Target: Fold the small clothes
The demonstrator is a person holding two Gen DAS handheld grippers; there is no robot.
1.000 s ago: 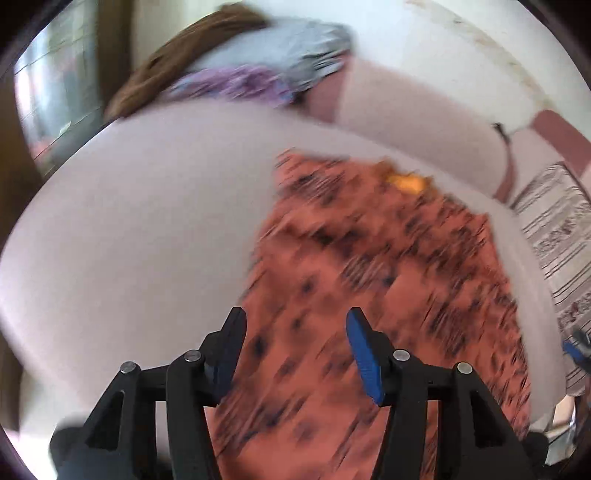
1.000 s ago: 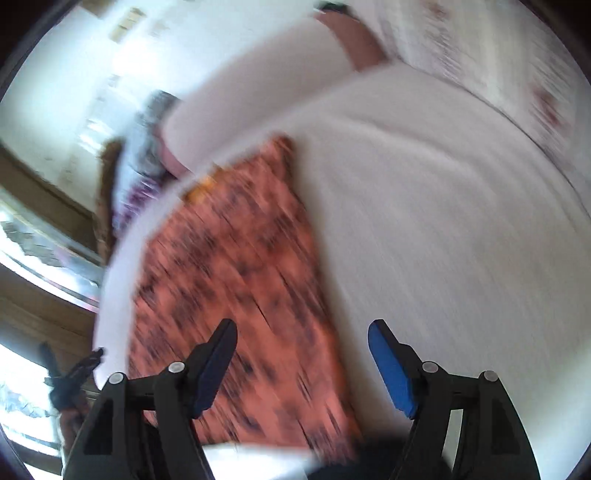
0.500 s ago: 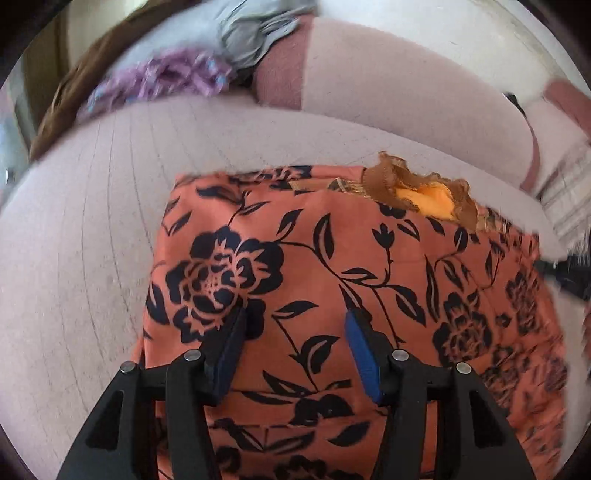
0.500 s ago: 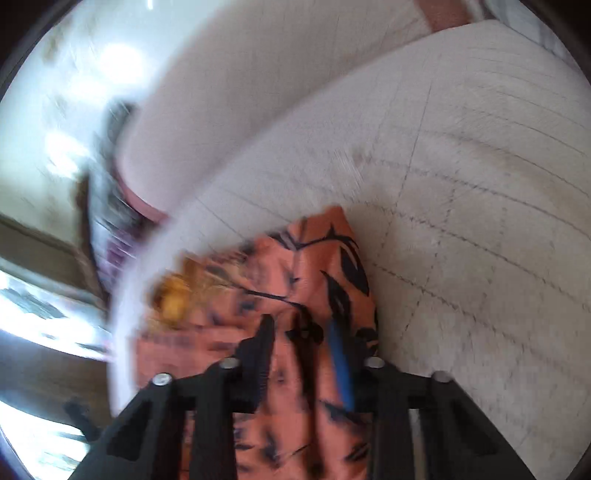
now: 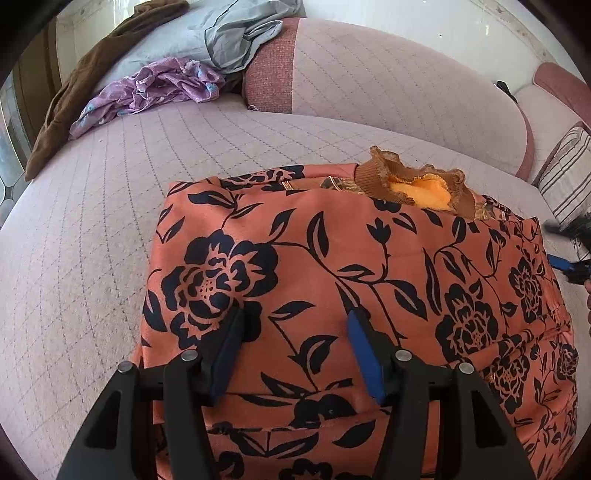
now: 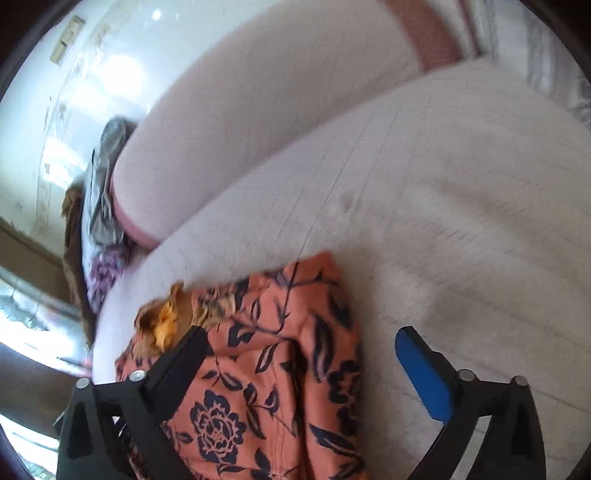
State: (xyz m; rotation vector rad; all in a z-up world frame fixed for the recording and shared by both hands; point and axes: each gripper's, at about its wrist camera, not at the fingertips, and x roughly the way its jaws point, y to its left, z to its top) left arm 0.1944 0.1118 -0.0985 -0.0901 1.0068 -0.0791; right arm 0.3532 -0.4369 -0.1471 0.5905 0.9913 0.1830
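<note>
Closest to me, my left gripper (image 5: pixel 293 334) has its jaws apart and nothing pinched, sitting right over the orange garment with the black flower-and-vine print (image 5: pixel 332 280). My right gripper (image 6: pixel 299 365) is spread wide too, holding nothing, over the garment's right edge; the right view is smeared, so I can't tell if either one actually touches the cloth.

The garment lies on the pale pink quilted sofa seat (image 5: pixel 92 229), and I'd say it's partly folded already: the sides look turned in, giving a fairly neat block with a straight left edge, and there's a crease running across just in front of the left fingers. At the far end the brown ruffled neckline with yellow-orange lining (image 5: pixel 417 184) pokes out. My guess is at least one more fold is left, plus tidying.

Count so far: one garment being worked on, two grippers, both empty.

Further back, in the left corner of the seat, there's the unfolded stuff: one crumpled purple garment (image 5: pixel 155 86), one grey-blue piece of clothing (image 5: pixel 229 33), and one brown cloth (image 5: pixel 85 77) draped down the edge. So three pieces apparently untouched. Far right, one striped cushion (image 5: pixel 567 166) against the backrest.
</note>
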